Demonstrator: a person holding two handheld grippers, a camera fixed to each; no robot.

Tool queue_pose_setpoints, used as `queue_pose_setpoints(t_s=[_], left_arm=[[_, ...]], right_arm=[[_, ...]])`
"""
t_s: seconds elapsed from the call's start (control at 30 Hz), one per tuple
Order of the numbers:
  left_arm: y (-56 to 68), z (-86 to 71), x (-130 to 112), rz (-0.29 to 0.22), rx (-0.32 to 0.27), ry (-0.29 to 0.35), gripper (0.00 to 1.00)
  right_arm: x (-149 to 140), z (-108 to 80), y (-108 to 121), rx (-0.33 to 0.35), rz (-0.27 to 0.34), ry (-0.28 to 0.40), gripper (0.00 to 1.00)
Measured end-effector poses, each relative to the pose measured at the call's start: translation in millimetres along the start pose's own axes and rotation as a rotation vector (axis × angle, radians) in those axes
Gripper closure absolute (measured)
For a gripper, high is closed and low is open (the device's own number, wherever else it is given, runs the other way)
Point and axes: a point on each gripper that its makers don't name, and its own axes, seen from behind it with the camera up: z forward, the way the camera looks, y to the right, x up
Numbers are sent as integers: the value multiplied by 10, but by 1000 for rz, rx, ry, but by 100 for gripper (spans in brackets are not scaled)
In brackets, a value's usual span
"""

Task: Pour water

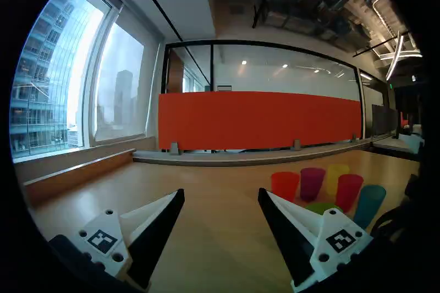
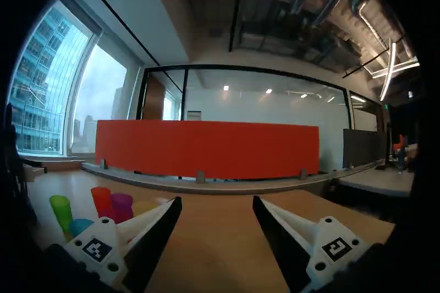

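Several coloured plastic cups stand grouped on the wooden table. In the left gripper view they sit at the right: a red cup (image 1: 285,185), a purple cup (image 1: 312,182), a yellow cup (image 1: 336,177), a pink cup (image 1: 349,192), a teal cup (image 1: 369,205) and a low green cup (image 1: 323,207) partly behind my right finger. My left gripper (image 1: 221,199) is open, with nothing between its fingers, left of the cups. In the right gripper view a green cup (image 2: 61,212), a red cup (image 2: 102,201), a purple cup (image 2: 121,206) and a teal cup (image 2: 80,226) show at the lower left. My right gripper (image 2: 216,207) is open and holds nothing.
An orange divider panel (image 1: 258,120) runs along the table's far edge, with glass walls behind it. Large windows (image 1: 55,89) line the left side. A second desk (image 2: 379,177) with a dark monitor lies at the right. Bare wooden tabletop (image 1: 220,238) stretches ahead of both grippers.
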Motion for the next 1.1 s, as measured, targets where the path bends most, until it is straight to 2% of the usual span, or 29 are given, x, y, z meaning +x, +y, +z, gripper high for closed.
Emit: queue_pose_setpoints(t_s=[0.2, 0.5, 1.1], left_arm=[[1, -8, -2, 0, 0, 0, 0], [-2, -24, -3, 0, 0, 0, 0], [2, -9, -6, 0, 0, 0, 0]], right_arm=[[-207, 44, 43, -17, 6, -38, 0], [-351, 95, 63, -24, 12, -75, 0], [-423, 129, 79, -18, 36, -102, 0]])
